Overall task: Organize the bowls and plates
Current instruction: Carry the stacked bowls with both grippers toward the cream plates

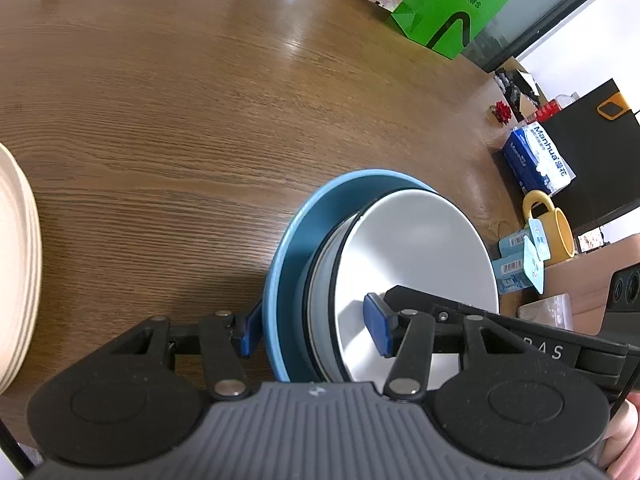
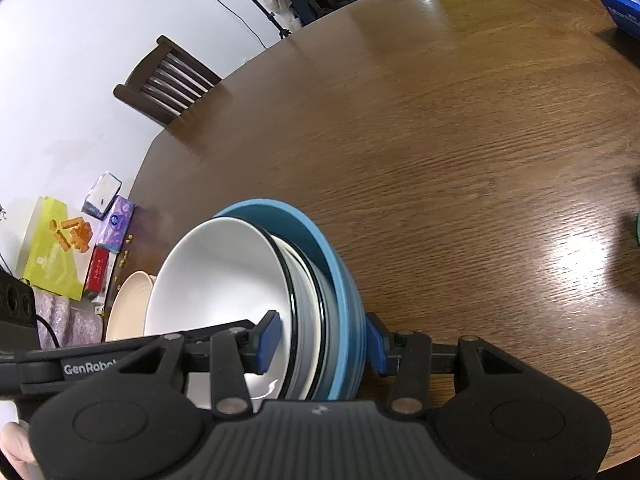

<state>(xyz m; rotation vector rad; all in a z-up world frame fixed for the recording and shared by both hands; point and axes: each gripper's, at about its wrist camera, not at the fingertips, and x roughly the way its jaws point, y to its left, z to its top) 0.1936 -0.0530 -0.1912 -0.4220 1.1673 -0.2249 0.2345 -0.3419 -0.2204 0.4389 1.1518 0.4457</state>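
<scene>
A nested stack of bowls hangs tilted over the wooden table [image 1: 160,120]. The outer one is a blue bowl [image 1: 296,248], then grey and white black-rimmed ones, with a white bowl [image 1: 420,248] innermost. My left gripper [image 1: 316,330] is shut on the stack's near wall, one pad outside the blue bowl and one inside the white bowl. My right gripper [image 2: 322,342] clamps the opposite wall of the same stack, with the blue bowl [image 2: 320,240] outside and the white bowl [image 2: 224,280] inside. A pile of cream plates [image 1: 16,280] rests at the left, seen too as cream plates [image 2: 128,308].
A green bag [image 1: 452,4] stands at the table's far edge. A blue tissue pack [image 1: 536,156], a yellow mug [image 1: 552,224] and small boxes lie to the right. A dark chair [image 2: 168,80] stands at the far side, and snack boxes [image 2: 60,248] lie near the plates.
</scene>
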